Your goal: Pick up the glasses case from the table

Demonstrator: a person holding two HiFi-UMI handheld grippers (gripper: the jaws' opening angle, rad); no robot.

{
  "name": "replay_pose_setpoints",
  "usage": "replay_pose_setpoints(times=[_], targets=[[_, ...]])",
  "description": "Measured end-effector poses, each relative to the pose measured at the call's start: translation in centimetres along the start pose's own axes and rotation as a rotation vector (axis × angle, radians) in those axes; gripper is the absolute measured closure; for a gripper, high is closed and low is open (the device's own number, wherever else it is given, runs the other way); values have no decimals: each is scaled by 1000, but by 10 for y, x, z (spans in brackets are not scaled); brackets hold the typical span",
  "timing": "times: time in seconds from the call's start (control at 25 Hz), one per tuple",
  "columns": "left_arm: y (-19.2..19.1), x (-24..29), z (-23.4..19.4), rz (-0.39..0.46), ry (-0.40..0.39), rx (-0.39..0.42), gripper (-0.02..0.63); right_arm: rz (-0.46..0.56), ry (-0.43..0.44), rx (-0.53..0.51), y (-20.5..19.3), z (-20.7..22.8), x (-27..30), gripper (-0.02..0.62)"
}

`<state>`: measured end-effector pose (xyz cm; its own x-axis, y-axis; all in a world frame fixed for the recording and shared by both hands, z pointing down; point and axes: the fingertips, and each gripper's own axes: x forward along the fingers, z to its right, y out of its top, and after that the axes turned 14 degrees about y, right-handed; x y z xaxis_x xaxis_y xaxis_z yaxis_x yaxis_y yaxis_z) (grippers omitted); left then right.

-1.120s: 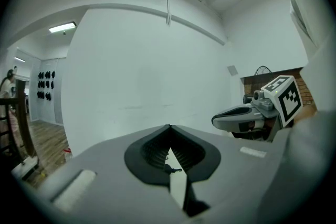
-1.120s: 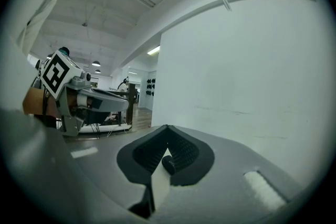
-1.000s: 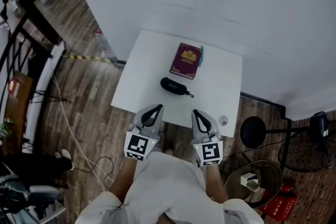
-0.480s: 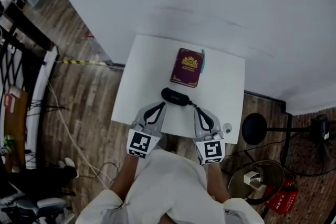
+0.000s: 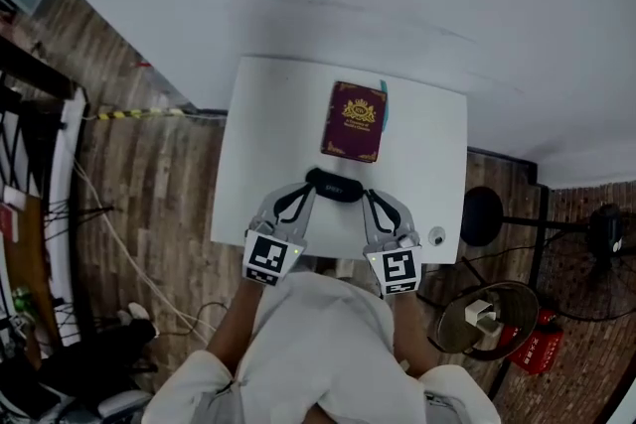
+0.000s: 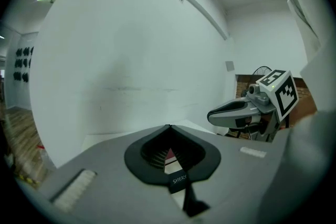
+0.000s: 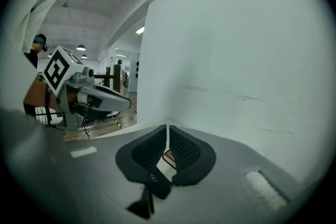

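The black glasses case (image 5: 335,186) lies across the near half of the white table (image 5: 258,154), with a maroon booklet (image 5: 354,121) just beyond it. My left gripper (image 5: 300,192) is at the case's left end and my right gripper (image 5: 374,196) at its right end; whether they touch it is unclear. In the left gripper view the left gripper (image 6: 169,127) has its tips together, and the case's label (image 6: 178,181) shows low behind them. In the right gripper view the right gripper (image 7: 168,126) shows a hairline slit, its jaws opening, with nothing pinched; the case (image 7: 153,179) lies below.
A small round object (image 5: 436,236) sits at the table's near right corner. A white wall rises behind the table. A black round stand base (image 5: 482,216), a wire basket (image 5: 482,318) and a red item (image 5: 537,353) stand on the wooden floor at right.
Both grippers have moved forward and down from the table's near edge until their tips flank the case. The case and booklet have stayed in place.
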<state>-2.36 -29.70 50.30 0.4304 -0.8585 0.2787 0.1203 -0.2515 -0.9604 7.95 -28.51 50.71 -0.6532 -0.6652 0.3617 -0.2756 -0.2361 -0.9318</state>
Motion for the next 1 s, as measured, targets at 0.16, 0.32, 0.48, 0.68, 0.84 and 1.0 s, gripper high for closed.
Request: replay_pose_setpoints(times=[0.16, 0.32, 0.48, 0.68, 0.84, 1.0], targets=[[-20, 15, -4, -48, -48, -16, 589, -81, 8, -10, -18, 2, 20, 572], [-39, 24, -5, -90, -77, -22, 589, -173, 35, -32, -40, 0, 36, 571], [-54, 33, -6, -125, -88, -30, 589, -252, 76, -42, -63, -3, 48, 566], [-72, 39, -4, -165, -81, -37, 589, -344, 152, -70, -90, -7, 61, 561], [-87, 43, 0, -202, -67, -39, 589, -414, 217, -87, -112, -8, 69, 526], [-101, 46, 4, -235, -41, -58, 589, -469, 288, -114, -133, -10, 78, 475]])
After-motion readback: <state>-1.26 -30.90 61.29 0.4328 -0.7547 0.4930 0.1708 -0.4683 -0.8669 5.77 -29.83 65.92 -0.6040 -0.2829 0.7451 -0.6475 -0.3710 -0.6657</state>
